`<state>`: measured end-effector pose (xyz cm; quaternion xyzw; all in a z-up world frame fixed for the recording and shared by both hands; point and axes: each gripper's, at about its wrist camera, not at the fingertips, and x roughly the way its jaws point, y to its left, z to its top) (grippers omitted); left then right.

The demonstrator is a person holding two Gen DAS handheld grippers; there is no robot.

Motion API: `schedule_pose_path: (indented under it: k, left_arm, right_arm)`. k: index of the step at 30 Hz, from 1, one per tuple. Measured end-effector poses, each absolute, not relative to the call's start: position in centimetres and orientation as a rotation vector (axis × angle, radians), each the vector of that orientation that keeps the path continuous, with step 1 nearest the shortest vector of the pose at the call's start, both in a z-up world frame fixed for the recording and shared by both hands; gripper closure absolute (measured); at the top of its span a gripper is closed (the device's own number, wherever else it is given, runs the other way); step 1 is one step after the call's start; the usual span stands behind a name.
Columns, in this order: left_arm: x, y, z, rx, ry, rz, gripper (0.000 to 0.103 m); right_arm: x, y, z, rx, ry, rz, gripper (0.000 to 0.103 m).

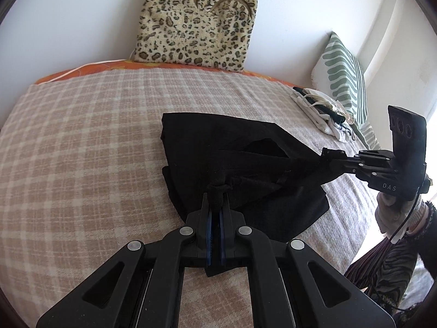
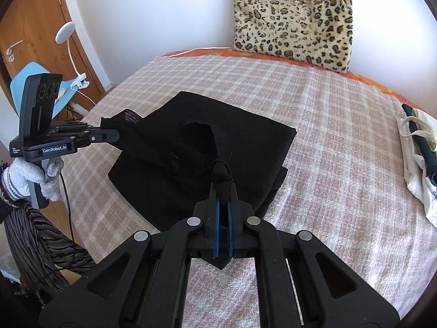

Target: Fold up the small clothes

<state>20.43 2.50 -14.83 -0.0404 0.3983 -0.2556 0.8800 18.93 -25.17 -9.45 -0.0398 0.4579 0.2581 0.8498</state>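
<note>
A black garment (image 1: 218, 147) lies partly folded on the checked bedspread (image 1: 82, 136), its near edge lifted. My left gripper (image 1: 215, 194) is shut on a bunched black corner of it. My right gripper (image 1: 325, 155) comes in from the right and is shut on the other corner, pulling the cloth taut. In the right wrist view the right gripper (image 2: 222, 188) pinches a black fold of the garment (image 2: 191, 142), and the left gripper (image 2: 114, 134) grips the garment's left corner.
A leopard-print cushion (image 1: 196, 22) leans on the wall behind the bed. A pile of white and dark clothes (image 1: 325, 112) lies at the right, by a green striped pillow (image 1: 344, 76). A blue chair (image 2: 27, 73), lamp and wooden door stand left of the bed.
</note>
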Motion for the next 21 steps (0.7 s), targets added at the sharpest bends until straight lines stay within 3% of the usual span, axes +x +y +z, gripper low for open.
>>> schedule_pose_path:
  k: [8,11,13,21]
  left_arm:
    - [17.0,2.6,-16.0,0.149,0.899,-0.549,0.093]
    - [15.9,3.5,-15.5,0.149,0.906,-0.550,0.093]
    - [15.6,3.9,-14.5,0.130,0.879,-0.545,0.093]
    - [18.3,1.0,-12.9,0.041,0.813,-0.576,0.093]
  right_arm:
    - [16.0,-25.0,-9.8,-0.275,0.955,0.576,0.097]
    - [14.7,-25.6,-9.4,-0.287,0.972,0.617,0.083]
    - [14.2,-26.3,-8.8,-0.248,0.969,0.640,0.065]
    - [16.3,-27.0,-7.7,-0.029,0.939,0.593,0.061]
